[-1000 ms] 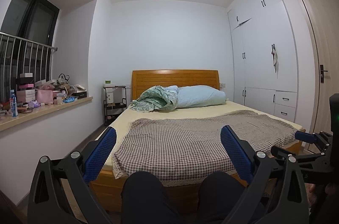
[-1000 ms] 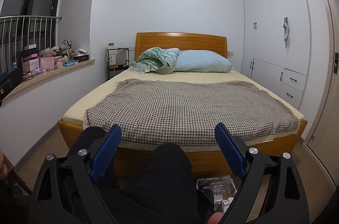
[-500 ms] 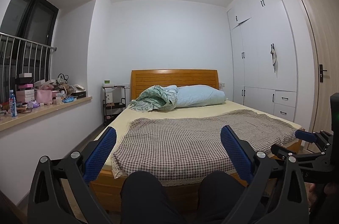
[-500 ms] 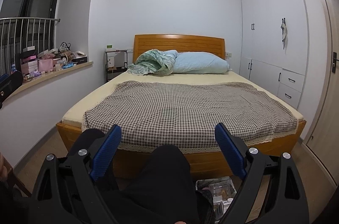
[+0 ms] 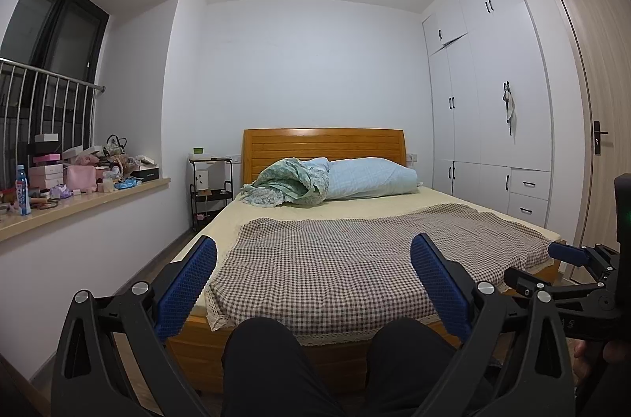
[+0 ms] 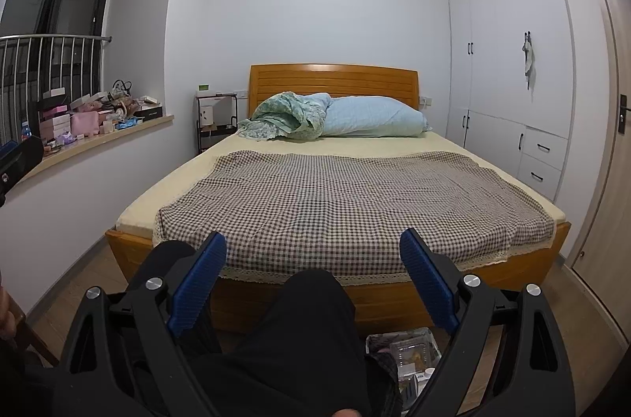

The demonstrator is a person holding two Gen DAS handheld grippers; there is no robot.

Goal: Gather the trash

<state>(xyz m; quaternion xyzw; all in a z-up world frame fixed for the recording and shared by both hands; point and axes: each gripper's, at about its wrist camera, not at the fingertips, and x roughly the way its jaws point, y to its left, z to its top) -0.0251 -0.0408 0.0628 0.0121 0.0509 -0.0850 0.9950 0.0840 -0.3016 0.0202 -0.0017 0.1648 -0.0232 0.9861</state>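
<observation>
Your left tool (image 5: 313, 275) and right tool (image 6: 312, 269) both gape wide and hold nothing, aimed at the bed (image 6: 335, 196) over your knees (image 6: 299, 318). The trash (image 6: 406, 350), some clear packaging, lies on the floor (image 6: 591, 346) by your right leg, below the right tool.

my knees (image 6: 315, 330) and the bed (image 6: 355, 204) block straight ahead; floor (image 6: 583, 306) beside the wardrobe (image 6: 512, 62) is open.
</observation>
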